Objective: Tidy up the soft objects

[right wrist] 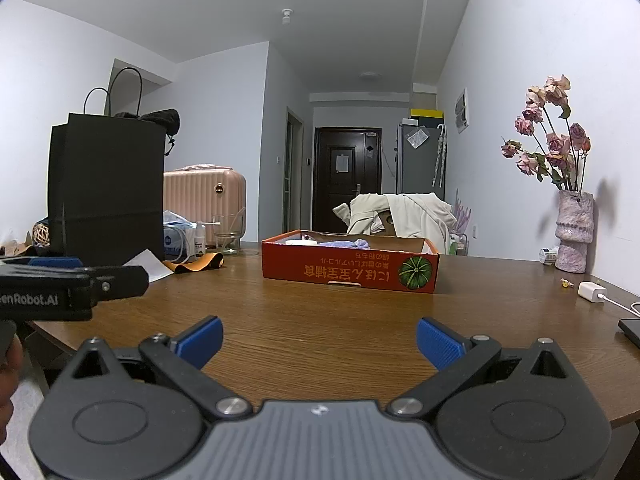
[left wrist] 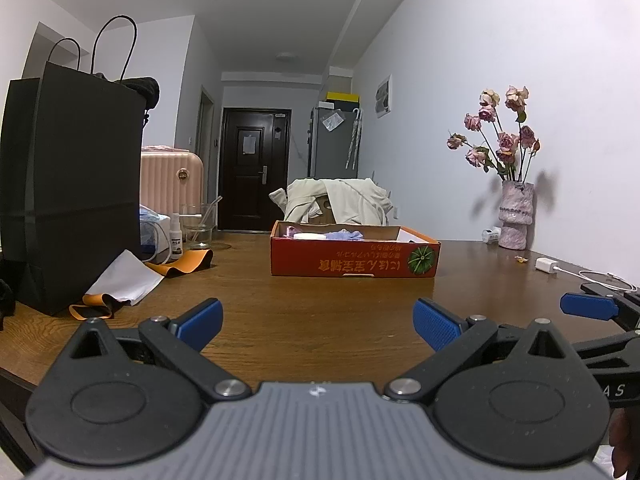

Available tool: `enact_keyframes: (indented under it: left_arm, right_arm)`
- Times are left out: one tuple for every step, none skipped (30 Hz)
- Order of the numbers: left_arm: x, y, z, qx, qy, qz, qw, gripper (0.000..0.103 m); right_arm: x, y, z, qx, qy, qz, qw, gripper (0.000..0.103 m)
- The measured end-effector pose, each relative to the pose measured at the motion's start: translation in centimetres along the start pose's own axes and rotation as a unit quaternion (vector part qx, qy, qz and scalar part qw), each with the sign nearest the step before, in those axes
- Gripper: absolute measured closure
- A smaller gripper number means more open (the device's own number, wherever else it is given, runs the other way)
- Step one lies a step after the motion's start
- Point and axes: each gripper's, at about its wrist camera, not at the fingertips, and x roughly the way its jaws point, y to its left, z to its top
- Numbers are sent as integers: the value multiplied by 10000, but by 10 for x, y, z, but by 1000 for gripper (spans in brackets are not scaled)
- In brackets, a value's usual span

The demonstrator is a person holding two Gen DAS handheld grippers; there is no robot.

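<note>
While both tongs, left [left wrist: 318, 326] and right [right wrist: 319, 342], hang spread and empty over the table [left wrist: 320, 312], the box [left wrist: 354, 254] holds purple cloth [left wrist: 346, 235].

Residential apartment, living area. Indicators: wooden table [right wrist: 320, 320], pink suitcase [right wrist: 204, 196], dark entry door [right wrist: 346, 178] at the corridor end, refrigerator [right wrist: 420, 160], dried roses in a vase [right wrist: 573, 232], jacket [right wrist: 400, 210] draped over a chair.
</note>
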Motion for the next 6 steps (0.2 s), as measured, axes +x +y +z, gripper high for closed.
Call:
enact_keyframes:
  left_arm:
    - [0,0,0,-30,14,-17,10000,0]
    - [0,1,1,-48,18,-50,10000,0]
    - [-2,0,0,-51,-25,-63,10000,0]
    - [-4,0,0,-52,-130,-45,9999,0]
    - [-7,-2,0,-12,-203,-42,9998,0]
    - [-8,-2,1,41,-210,-78,9997,0]
  right_arm:
    - [1,0,0,-2,1,-3,10000,0]
    - [1,0,0,-1,2,-6,10000,0]
    - [0,0,0,0,-3,-7,10000,0]
    - [0,0,0,0,-7,-5,10000,0]
    - [0,-1,0,4,-9,-8,10000,0]
    - [0,-1,-1,7,-18,-10,10000,0]
